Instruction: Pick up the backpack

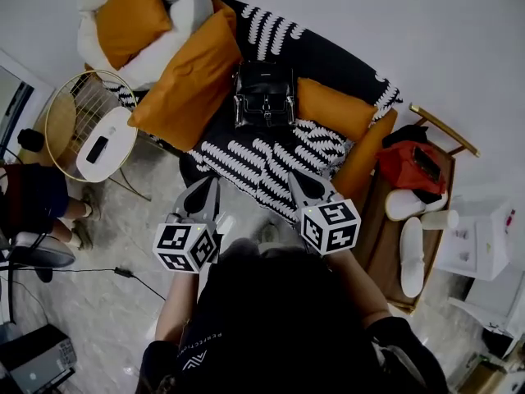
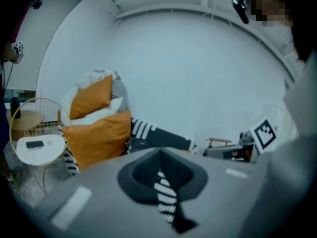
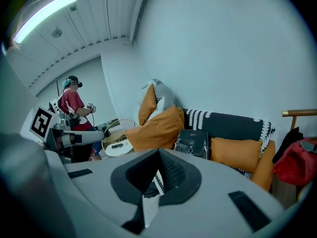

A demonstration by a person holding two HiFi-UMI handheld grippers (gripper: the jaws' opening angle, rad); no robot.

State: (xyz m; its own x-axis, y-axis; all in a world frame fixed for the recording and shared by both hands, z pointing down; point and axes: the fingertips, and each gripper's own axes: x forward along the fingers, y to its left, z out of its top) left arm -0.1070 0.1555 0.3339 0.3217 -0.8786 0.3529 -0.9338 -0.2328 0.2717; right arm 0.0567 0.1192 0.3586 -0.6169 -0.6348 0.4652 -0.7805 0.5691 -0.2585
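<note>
The person's dark top (image 1: 271, 318) fills the bottom of the head view. Just beyond it the left gripper (image 1: 210, 185) and right gripper (image 1: 295, 179) are held out side by side, both aimed at the sofa (image 1: 328, 60). Both claws are pressed together and empty, and only the striped throw (image 1: 246, 158) shows past them. The backpack (image 1: 264, 95) stands upright on the seat, propped against the sofa back. It sits between a big cushion (image 1: 184, 76) on the left and a smaller cushion (image 1: 335, 109) on the right, well apart from both grippers. This looks like the approach, with nothing grasped yet. Propped as it is, the backpack offers its top and front to a reach from here, but the jaws must part first.
</note>
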